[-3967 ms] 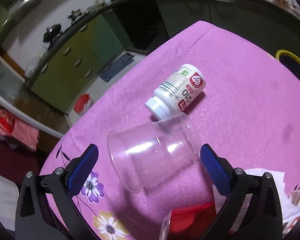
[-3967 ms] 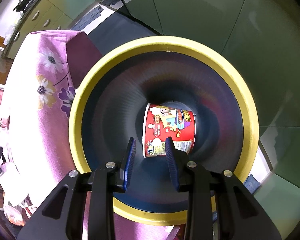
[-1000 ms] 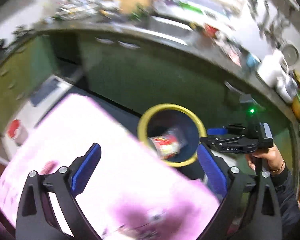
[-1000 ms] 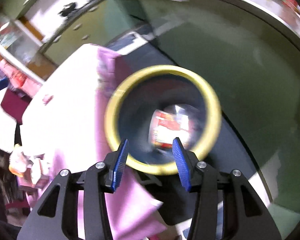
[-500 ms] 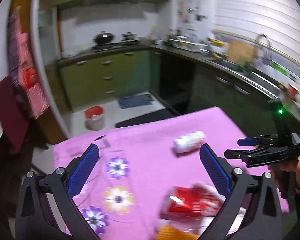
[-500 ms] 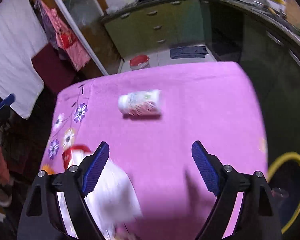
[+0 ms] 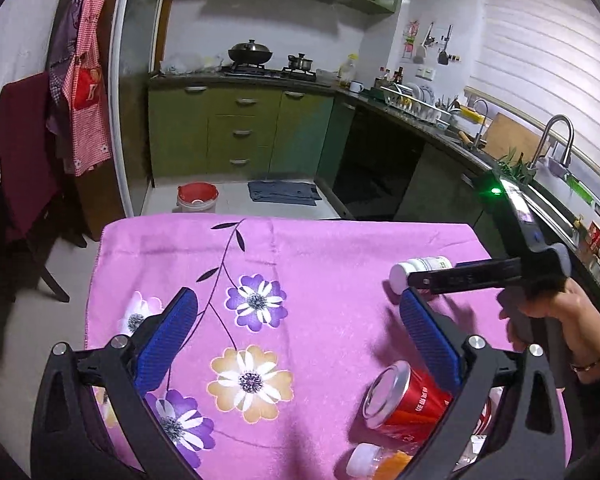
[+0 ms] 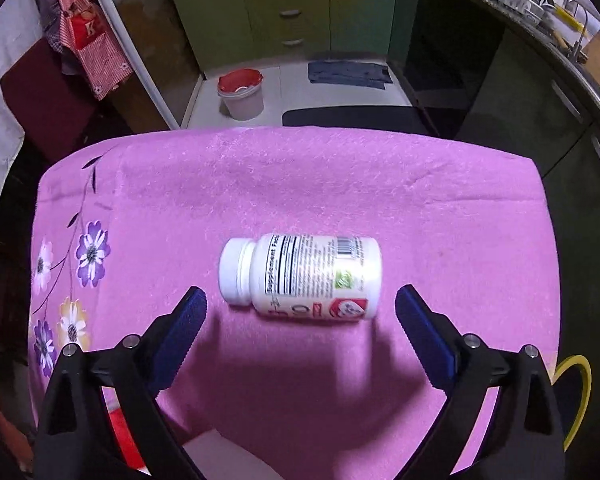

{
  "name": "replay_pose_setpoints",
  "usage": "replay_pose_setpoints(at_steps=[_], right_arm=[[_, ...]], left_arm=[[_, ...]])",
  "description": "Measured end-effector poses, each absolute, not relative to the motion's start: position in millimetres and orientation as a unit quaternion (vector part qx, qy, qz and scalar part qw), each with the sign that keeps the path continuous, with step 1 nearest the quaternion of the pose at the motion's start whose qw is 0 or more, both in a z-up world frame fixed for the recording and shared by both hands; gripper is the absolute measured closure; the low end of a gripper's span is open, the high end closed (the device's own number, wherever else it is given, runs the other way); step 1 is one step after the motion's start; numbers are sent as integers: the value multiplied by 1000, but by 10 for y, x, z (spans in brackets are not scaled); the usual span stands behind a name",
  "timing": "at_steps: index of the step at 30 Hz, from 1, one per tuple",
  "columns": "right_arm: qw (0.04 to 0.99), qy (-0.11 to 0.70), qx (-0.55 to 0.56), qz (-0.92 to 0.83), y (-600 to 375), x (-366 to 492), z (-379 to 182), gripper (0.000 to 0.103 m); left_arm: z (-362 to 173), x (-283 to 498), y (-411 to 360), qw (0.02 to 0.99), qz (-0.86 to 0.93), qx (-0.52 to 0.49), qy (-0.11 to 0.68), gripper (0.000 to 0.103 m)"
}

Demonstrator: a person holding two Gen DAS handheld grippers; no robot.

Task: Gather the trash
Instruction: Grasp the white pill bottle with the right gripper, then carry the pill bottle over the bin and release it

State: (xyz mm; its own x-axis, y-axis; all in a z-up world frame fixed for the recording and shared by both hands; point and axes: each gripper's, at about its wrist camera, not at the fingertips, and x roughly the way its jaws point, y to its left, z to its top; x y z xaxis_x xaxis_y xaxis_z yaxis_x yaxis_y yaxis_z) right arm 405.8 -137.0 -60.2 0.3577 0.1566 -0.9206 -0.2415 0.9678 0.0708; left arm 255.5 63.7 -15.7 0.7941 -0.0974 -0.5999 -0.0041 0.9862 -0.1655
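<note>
On a pink floral-clothed bench [image 8: 380, 184] in a green kitchen, the right gripper [image 8: 300, 312], jaws just opened wide, hovers over a lying white pill bottle [image 8: 300, 276]. Only the left view shows a red can [image 7: 404, 398] beside the spread, empty left gripper [image 7: 300, 320].

White pill bottle [image 8: 304, 276] label: "Supplement Facts".

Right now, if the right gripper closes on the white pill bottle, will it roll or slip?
The white pill bottle lies on its side on the pink tablecloth, so a nudge would probably roll it. Its glossy label looks smooth, perhaps slippery. The right gripper is open, its fingers flanking the cap and base ends, which may hold steadily.
</note>
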Motion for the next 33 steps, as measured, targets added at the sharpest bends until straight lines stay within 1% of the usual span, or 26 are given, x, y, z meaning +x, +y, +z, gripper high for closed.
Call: replay_pose_setpoints(at_steps=[3,5,6,7,13,19,23,27,30,33], right_arm=[[820,559,-38,116,-1300,4130,-662,9],[819,562,-41,109,-1260,4183,-714,11],[817,566,-41,105,-1250,4210,-742,17],[816,568,-38,103,-1236,4237,-766,20],[819,563,-20,110,-1342,4231,-742,20],[841,525,-7,128,-1770,3843,-321,20],[855,505,0,119,-2331,3391,-21,20],[870,490,13,59,-3220,2813,129,20],[869,493,35,11,-3861,2447,85,20],[855,512,64,-39,-4504,2220,-153,20]], left_arm=[[-203,2557,587,944,-25,-69,322,7],[-230,2553,560,943,-29,-64,325,7],[-239,2550,551,943,-30,-63,326,7],[-247,2547,537,942,-32,-61,327,7],[-264,2541,504,942,-38,-55,330,7],[-256,2514,463,942,-45,-52,329,7],[-242,2486,393,941,-57,-44,331,7],[-200,2430,263,939,-79,-33,334,7],[-138,2361,152,937,-91,-21,336,7],[-37,2237,40,938,-99,-4,331,7]])
